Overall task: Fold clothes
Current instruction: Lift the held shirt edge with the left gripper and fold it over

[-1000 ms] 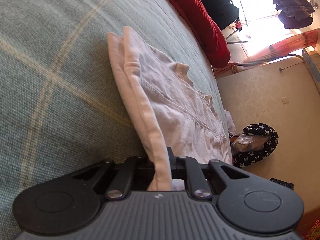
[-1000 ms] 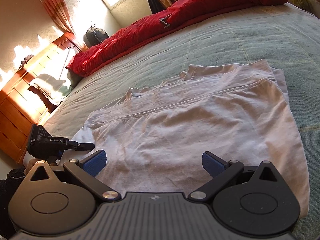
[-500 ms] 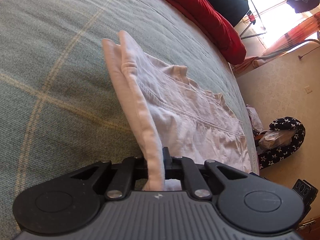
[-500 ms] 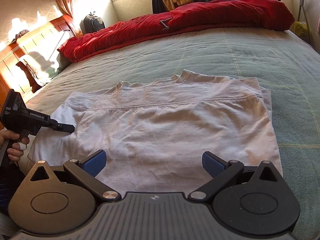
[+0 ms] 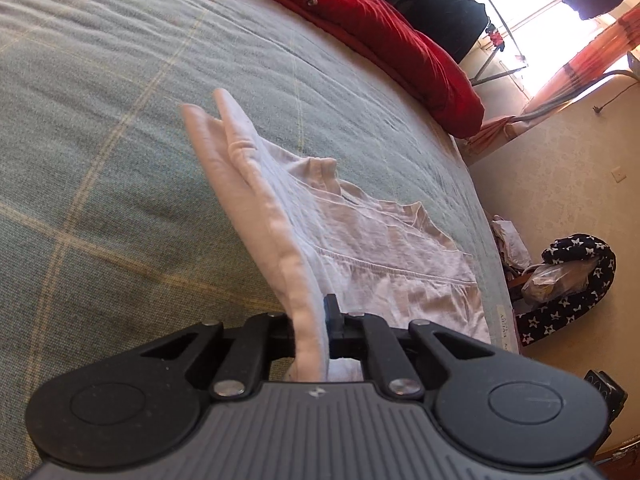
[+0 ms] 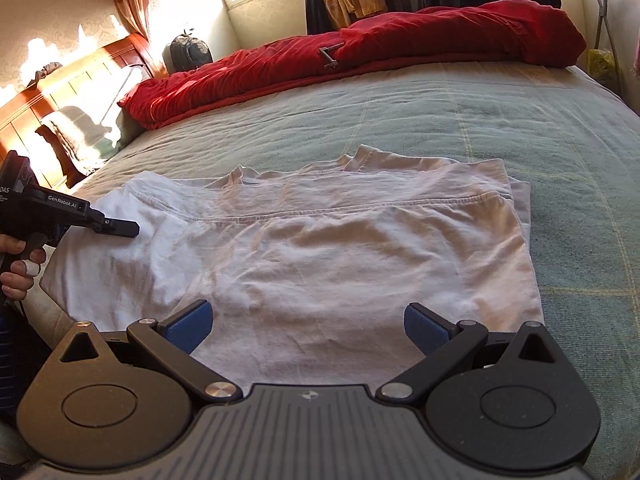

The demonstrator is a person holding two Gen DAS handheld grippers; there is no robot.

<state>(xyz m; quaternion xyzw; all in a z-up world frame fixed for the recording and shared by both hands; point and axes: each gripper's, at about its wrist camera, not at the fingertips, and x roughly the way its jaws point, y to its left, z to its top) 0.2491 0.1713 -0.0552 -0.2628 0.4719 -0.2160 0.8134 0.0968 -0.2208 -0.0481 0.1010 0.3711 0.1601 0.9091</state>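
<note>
A pale pink, partly folded garment [image 6: 340,248] lies spread on the green checked bedcover [image 6: 520,128]. My left gripper [image 5: 316,320] is shut on the garment's [image 5: 360,240] near edge, and the cloth rises in a ridge from the bed into the jaws. In the right wrist view that left gripper [image 6: 132,230] pinches the garment's left corner, held up off the bed by a hand [image 6: 18,264]. My right gripper [image 6: 308,324] hovers open over the garment's near hem, its blue pads [image 6: 192,320] wide apart with nothing pinched between them.
A red quilt [image 6: 360,56] lies bunched along the far side of the bed. A wooden headboard [image 6: 68,92] stands at the left. Off the bed's edge are a star-patterned black item [image 5: 568,280] and bags on the floor. Clothes hang by the window.
My left gripper has risen with the garment's edge, lifting that corner off the bed. The right gripper's view has rolled level while it stays open over the hem.
</note>
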